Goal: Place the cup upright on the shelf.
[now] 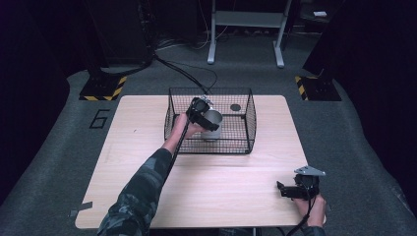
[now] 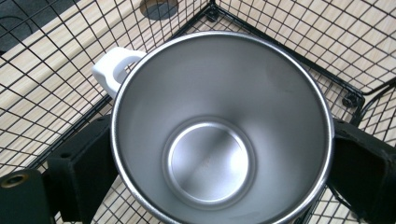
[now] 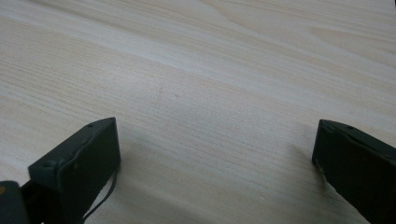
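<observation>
A steel mug (image 1: 212, 124) with a white handle (image 2: 114, 70) stands upright inside a black wire basket (image 1: 250, 129) at the middle back of the wooden table (image 1: 147, 162). My left gripper (image 1: 203, 116) reaches into the basket from the left and is shut on the mug (image 2: 219, 126), one jaw pressed against each side just below the rim. The mug is empty. My right gripper (image 1: 282, 189) rests low over the table's front right corner, open, with bare wood between its jaws (image 3: 215, 154).
A dark round disc (image 1: 235, 107) lies on the basket floor behind the mug, also seen through the mesh (image 2: 159, 7). Behind the table are a metal stand (image 1: 246, 29) and two hazard-striped bases (image 1: 103, 88). The table edge runs close to my right hand.
</observation>
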The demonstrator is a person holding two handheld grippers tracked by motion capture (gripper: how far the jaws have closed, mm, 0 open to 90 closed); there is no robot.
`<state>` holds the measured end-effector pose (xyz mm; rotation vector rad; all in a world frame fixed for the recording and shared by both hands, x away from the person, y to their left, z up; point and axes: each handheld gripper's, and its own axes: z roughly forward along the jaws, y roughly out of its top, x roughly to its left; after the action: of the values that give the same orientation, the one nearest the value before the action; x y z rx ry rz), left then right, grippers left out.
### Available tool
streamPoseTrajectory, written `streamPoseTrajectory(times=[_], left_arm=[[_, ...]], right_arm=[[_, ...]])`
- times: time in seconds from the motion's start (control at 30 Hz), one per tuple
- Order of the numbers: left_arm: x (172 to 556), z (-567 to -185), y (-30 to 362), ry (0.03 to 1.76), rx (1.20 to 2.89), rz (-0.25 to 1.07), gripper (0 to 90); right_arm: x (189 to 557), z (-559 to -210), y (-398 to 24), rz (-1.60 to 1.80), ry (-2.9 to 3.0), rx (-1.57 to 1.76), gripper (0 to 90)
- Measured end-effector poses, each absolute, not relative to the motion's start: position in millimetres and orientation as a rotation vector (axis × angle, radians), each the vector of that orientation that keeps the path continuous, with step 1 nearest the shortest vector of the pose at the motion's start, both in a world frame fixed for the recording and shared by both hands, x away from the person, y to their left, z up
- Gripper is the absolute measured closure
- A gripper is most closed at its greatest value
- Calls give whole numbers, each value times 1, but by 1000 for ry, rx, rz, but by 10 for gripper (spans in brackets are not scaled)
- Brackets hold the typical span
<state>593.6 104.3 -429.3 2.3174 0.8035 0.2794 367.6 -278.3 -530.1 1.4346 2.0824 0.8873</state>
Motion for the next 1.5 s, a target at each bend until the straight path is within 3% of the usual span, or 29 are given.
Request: streamPoseTrajectory(times=[0.4,0.8,1.5], left_arm=[[588,-425,111,813,2261,262,47],[572,-397,125,798,2186,298,35],[495,-365,161,699,2141,390,36]], right_arm=[[367,-530,-278,888,2079,1442,4],[367,-530,-278,884,2082,1444,4],[368,-530,-278,886,2083,1435,4]])
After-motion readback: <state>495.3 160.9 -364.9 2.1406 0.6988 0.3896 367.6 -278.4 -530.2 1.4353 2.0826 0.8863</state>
